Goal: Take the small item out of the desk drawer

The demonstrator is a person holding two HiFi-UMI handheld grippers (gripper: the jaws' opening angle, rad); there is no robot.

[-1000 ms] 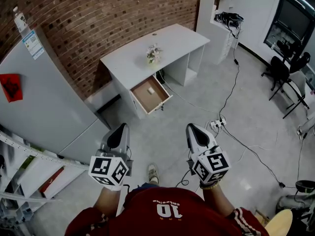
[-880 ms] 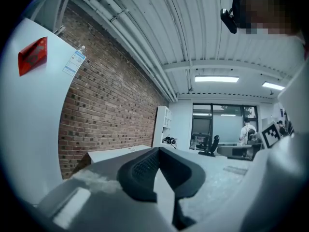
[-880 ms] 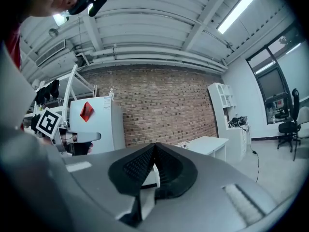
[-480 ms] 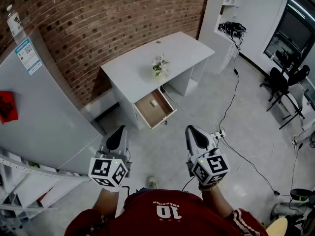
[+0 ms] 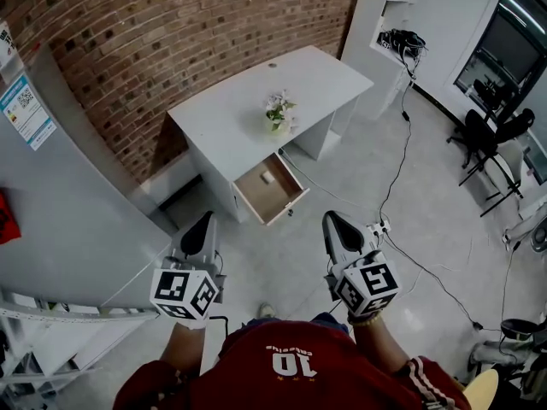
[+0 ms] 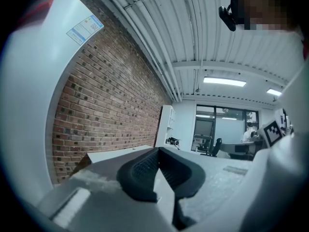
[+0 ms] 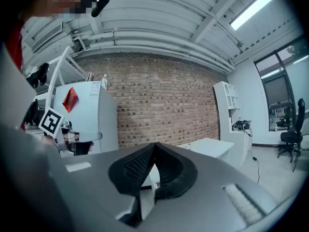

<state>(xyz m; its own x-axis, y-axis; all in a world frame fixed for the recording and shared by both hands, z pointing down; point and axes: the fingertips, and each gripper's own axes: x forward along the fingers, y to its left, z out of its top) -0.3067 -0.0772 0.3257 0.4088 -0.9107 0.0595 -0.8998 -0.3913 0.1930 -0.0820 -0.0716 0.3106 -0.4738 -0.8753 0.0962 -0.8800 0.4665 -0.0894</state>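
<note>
Ahead, you are facing the desk (image 5: 256, 101) at 12 o'clock, its drawer (image 5: 259, 195) hanging open toward you. You are holding the left gripper (image 5: 198, 233) at 7 o'clock and the right gripper (image 5: 332, 222) at 5, each with jaws pressed together on nothing. The item (image 5: 267, 177) is lying inside the drawer, well apart from both.

White desk (image 5: 239, 101), red-brown brick wall (image 5: 188, 24), red shirt (image 5: 282, 374), grey floor (image 5: 444, 195)

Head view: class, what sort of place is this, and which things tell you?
Probably an office or workroom: a white desk with an open drawer, black office chairs at the far right, and a white shelf unit.
</note>
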